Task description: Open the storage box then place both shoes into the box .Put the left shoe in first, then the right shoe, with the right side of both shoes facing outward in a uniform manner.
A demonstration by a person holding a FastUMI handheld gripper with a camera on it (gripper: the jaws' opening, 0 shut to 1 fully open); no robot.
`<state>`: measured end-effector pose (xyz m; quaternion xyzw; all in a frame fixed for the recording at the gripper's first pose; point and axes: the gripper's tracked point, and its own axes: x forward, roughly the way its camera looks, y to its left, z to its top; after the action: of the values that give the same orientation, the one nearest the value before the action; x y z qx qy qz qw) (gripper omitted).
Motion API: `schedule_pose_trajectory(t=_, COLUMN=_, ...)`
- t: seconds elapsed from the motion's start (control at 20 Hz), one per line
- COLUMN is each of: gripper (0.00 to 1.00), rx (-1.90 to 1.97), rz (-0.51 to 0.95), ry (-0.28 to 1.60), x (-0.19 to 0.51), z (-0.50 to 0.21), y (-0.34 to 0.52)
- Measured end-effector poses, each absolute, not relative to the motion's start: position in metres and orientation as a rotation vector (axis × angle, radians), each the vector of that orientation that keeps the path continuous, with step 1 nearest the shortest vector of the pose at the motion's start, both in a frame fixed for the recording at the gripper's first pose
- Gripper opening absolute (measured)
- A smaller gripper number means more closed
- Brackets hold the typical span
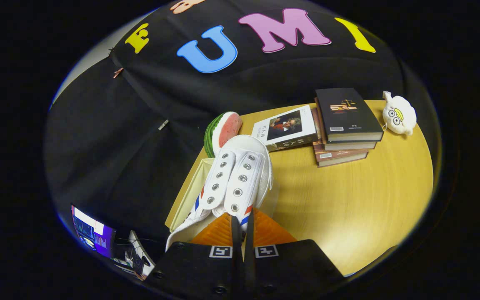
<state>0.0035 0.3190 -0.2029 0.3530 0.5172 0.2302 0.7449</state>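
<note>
Gripper (242,227) at bottom centre of frame, fingers clenched on white canvas lace-less shoe (233,179), above cream open storage box (190,196) on round wooden table (348,200).

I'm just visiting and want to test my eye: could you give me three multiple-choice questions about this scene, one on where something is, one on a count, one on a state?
1. Where is the watermelon slice?
A. Beyond the shoe's toe, beside the books
B. On top of the book stack
C. Between the jaws

2. How many shoes show?
A. Three
B. One
C. Two

3. What are the gripper's jaws doing?
A. Wide open over bare table
B. Closed on a book
C. Closed on the shoe's rear edge

Answers:
1. A: the slice sits past the white shoe, next to the portrait book on the wooden table.
2. B: a single white shoe shows, lifted ahead of the jaws.
3. C: both fingers press together on the shoe's edge.
</note>
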Motion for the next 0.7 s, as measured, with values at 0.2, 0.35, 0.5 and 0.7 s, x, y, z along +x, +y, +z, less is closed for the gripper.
schedule_pose_trajectory(t=0.2, gripper=0.05, rx=0.715, rz=0.497, ry=1.205, x=0.001, z=-0.216, y=0.36)
schedule_pose_trajectory(t=0.35, gripper=0.05, rx=0.603, rz=0.469, ry=1.262, x=-0.006, z=-0.24, y=0.375)
schedule_pose_trajectory(t=0.5, gripper=0.42, rx=0.638, rz=0.484, ry=1.209, x=0.002, z=-0.231, y=0.395)
schedule_pose_trajectory(t=0.7, gripper=0.99, rx=0.59, rz=0.519, ry=1.136, x=0.011, z=-0.219, y=0.393)
